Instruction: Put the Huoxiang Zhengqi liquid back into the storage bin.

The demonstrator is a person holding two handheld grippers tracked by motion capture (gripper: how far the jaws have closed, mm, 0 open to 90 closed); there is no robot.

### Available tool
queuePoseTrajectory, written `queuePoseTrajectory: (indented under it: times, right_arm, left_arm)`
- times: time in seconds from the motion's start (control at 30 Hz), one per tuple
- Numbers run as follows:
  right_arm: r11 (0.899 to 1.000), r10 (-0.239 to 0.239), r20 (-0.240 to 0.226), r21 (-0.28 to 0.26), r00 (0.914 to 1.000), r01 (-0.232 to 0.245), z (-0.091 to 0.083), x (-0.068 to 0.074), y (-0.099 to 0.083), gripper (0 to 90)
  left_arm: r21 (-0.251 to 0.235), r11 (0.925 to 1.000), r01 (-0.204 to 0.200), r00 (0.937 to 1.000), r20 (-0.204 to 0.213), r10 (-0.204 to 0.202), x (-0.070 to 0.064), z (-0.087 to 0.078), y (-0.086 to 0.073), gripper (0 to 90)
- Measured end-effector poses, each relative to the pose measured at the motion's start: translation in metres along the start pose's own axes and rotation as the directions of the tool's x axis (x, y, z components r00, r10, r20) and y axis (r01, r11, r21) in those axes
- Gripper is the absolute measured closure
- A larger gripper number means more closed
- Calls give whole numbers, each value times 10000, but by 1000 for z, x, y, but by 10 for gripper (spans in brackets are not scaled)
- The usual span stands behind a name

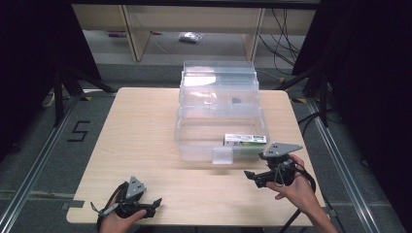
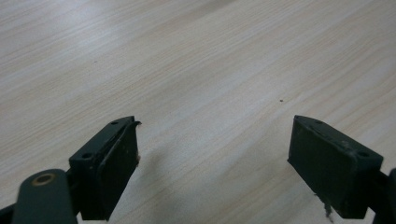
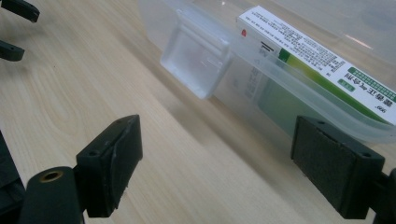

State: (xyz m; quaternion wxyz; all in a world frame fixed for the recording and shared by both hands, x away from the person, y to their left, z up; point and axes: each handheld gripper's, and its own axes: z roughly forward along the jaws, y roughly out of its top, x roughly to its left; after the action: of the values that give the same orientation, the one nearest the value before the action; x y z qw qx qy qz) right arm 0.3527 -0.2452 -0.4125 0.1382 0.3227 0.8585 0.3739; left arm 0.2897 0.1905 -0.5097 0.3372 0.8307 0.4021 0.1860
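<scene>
A clear plastic box [image 1: 192, 138] stands open in the middle of the wooden table, its lid [image 1: 218, 80] tipped back behind it. Inside, against the front right wall, lies a green and white carton [image 1: 245, 140], which the right gripper view shows as the carton [image 3: 322, 58] through the box wall [image 3: 261, 88]. A clear latch [image 3: 196, 58] hangs from the box's front. My right gripper [image 1: 248, 175] is open just in front of the box's right corner, jaws pointing left, nothing between them [image 3: 217, 122]. My left gripper [image 1: 156, 203] is open over bare wood [image 2: 215, 122] near the front left edge.
The table's front edge [image 1: 194, 224] runs just below both hands. On the floor are a "5" mark [image 1: 77, 131] at the left, black stand legs [image 1: 63, 87] and cables [image 1: 284, 39] at the back right. The left gripper's jaw tips [image 3: 14, 28] appear far off in the right gripper view.
</scene>
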Motion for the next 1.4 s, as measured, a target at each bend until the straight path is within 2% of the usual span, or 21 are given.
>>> queuePoseTrajectory:
  times: [0.03, 0.07, 0.13, 0.17, 0.2, 0.27, 0.4, 0.47, 0.53, 0.7, 0.8, 0.87, 0.93, 0.97, 1.0, 1.07, 1.17, 1.23, 1.3, 1.37, 1.4]
  right_arm:
    - [9998, 205, 159, 49, 9997, -206, -1, 2, -1, 177]
    - [10000, 7, 124, 2, 9999, -7, 0, 1, -2, 177]
    - [10000, 9, 47, -33, 10000, -9, 0, 2, -4, 176]
    - [9998, 192, 155, -12, 9997, -192, -1, 3, -5, 176]
    - [9999, 73, 110, -115, 9999, -72, 0, 2, -6, 174]
    - [9999, 103, 293, -139, 9995, -99, -2, 3, -7, 173]
    - [9996, 296, 146, -32, 9995, -296, -1, 6, -11, 171]
    - [9988, 482, 171, -33, 9987, -481, -1, 8, -13, 171]
    - [9989, 474, 141, -43, 9988, -473, 0, 9, -15, 170]
    - [9986, 521, 32, -83, 9986, -521, 2, 12, -20, 169]
    - [9994, 254, 53, -247, 9997, -253, 3, 11, -23, 169]
    - [9982, 585, -38, -149, 9983, -585, 3, 12, -24, 169]
    - [9978, 635, 1, -183, 9980, -634, 3, 13, -27, 169]
    - [9987, 421, 65, -276, 9991, -419, 3, 12, -27, 169]
    - [9976, 652, -13, -230, 9979, -652, 4, 14, -29, 169]
    - [9986, 479, -116, -237, 9988, -482, 5, 12, -31, 169]
    - [9980, 597, -50, -211, 9982, -598, 6, 12, -35, 169]
    - [9970, 744, -11, -235, 9972, -744, 6, 13, -37, 169]
    - [9978, 612, -111, -258, 9981, -615, 7, 12, -39, 169]
    - [9978, 607, -12, -265, 9982, -607, 8, 12, -41, 169]
    - [9963, 830, -39, -210, 9965, -831, 8, 13, -43, 169]
  left_arm:
    - [5, 10000, 12, 10000, 5, -12, 0, 0, 0, 154]
    - [8, 10000, 21, 10000, 2, -21, 0, 0, 0, 154]
    - [-151, 9999, 59, 10000, -41, -59, 0, 1, 0, 154]
    - [-7, 10000, -96, 9999, -42, 96, 1, 0, 0, 154]
    - [-131, 9998, 120, 9999, -14, -120, -1, 1, 0, 154]
    - [16, 10000, -20, 10000, -6, 20, 0, 0, 0, 154]
    - [9, 10000, -34, 10000, -31, 34, 0, 1, 0, 155]
    - [-115, 9992, -371, 9993, -93, 370, 3, 2, 1, 154]
    - [22, 10000, 24, 10000, -16, -24, 0, 0, 0, 154]
    - [-146, 9990, -422, 9991, -102, 420, 3, 1, 1, 154]
    - [-121, 9998, -168, 9998, -79, 167, 1, 1, 0, 155]
    - [32, 10000, 38, 10000, 1, -38, 0, 0, 0, 154]
    - [30, 10000, 15, 10000, -4, -15, 0, 0, 0, 154]
    - [-145, 9996, -237, 9997, -94, 236, 2, 2, 0, 154]
    - [-88, 9998, -166, 9998, -60, 165, 1, 1, 0, 154]
    - [40, 10000, 61, 10000, -2, -61, 0, 0, 0, 154]
    - [32, 10000, 28, 10000, -4, -28, 0, 0, 0, 154]
    - [-104, 9996, -272, 9996, -85, 271, 2, 1, 1, 154]
    - [32, 10000, 18, 10000, -1, -18, 0, 0, 0, 154]
    - [30, 10000, 12, 10000, 0, -12, 0, 0, 0, 154]
    - [23, 10000, -2, 10000, 0, 2, 0, 0, 0, 154]
